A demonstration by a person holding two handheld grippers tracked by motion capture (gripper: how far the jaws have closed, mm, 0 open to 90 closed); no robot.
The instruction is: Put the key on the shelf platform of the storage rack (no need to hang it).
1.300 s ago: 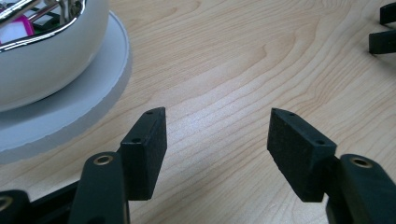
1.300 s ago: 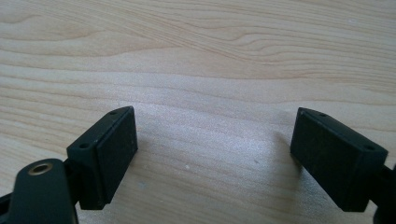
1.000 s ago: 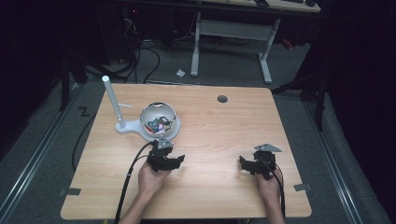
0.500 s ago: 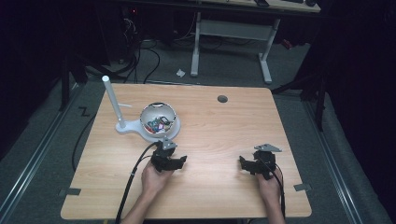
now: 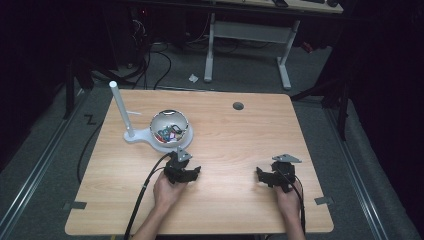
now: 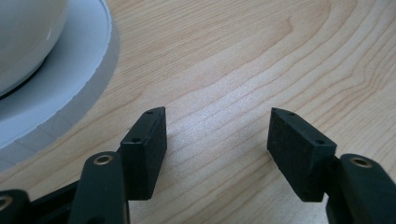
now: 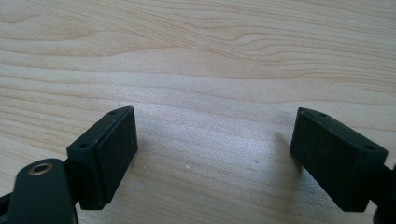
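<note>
1. Both grippers sit low on the worktop (image 5: 235, 135) with jaws spread and nothing between them. Looks like a ready pose before a reach, I'd guess.
2. Left gripper (image 5: 182, 170) is just near of the white bowl (image 5: 170, 129), which holds small colourful bits and sits on a white stand with an upright post (image 5: 121, 110), far-left.
3. Right gripper (image 5: 274, 176) is well apart, over bare wood on the right.
4. Compared with a second ago: basically no change, maybe a slight turn of the left gripper.

On the table (image 5: 225, 130), the bowl (image 5: 170, 127) sits at ten o'clock on a base (image 5: 145, 137), small items (image 5: 169, 132) in it; a post (image 5: 121, 107) rises at the base's nine o'clock; the left gripper (image 5: 181, 170) lies at the bowl's five o'clock, the right gripper (image 5: 275, 176) at three o'clock of that
</note>
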